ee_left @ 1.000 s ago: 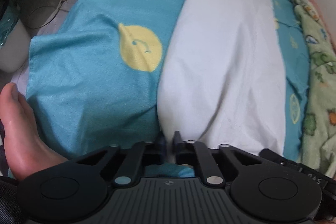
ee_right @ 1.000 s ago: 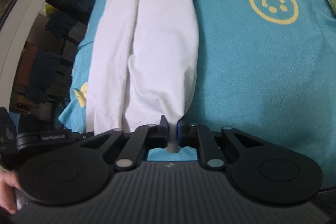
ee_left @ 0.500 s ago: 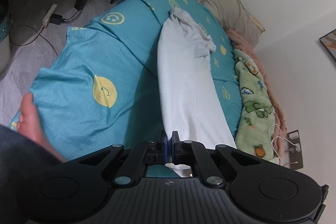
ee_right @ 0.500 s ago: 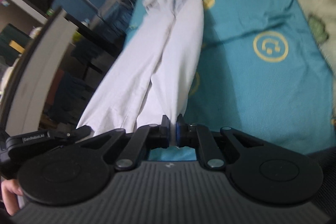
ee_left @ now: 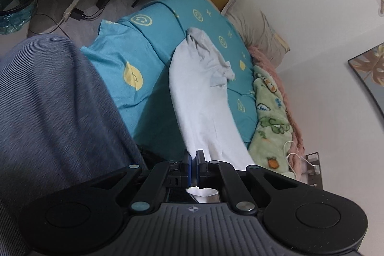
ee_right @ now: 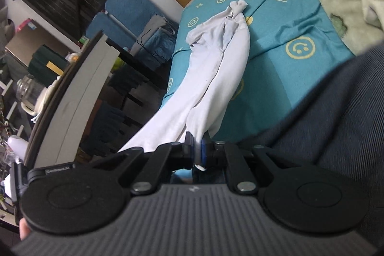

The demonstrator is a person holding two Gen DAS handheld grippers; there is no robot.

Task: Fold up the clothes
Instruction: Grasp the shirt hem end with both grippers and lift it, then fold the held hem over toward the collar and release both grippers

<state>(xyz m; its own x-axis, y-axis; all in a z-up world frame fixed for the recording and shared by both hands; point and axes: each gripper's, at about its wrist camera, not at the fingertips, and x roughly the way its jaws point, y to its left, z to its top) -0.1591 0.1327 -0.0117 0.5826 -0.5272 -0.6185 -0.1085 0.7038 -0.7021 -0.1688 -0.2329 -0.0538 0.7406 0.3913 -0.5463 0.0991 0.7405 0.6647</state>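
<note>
While both tools grip one end of it, the white garment (ee_left: 204, 97) stretches away toward 12 o'clock, its far end bunched on the teal smiley-print bedsheet (ee_left: 153, 39). Left tool (ee_left: 194, 157): jaws pressed together on the near hem. Right tool (ee_right: 197, 148): jaws likewise clamped on white cloth — a corner pokes out behind the pads. A green cartoon blanket (ee_left: 271, 116) lies at 3 o'clock of the garment in the left view, and the person's grey-blue trouser leg (ee_left: 52, 116) fills 9 o'clock.
</note>
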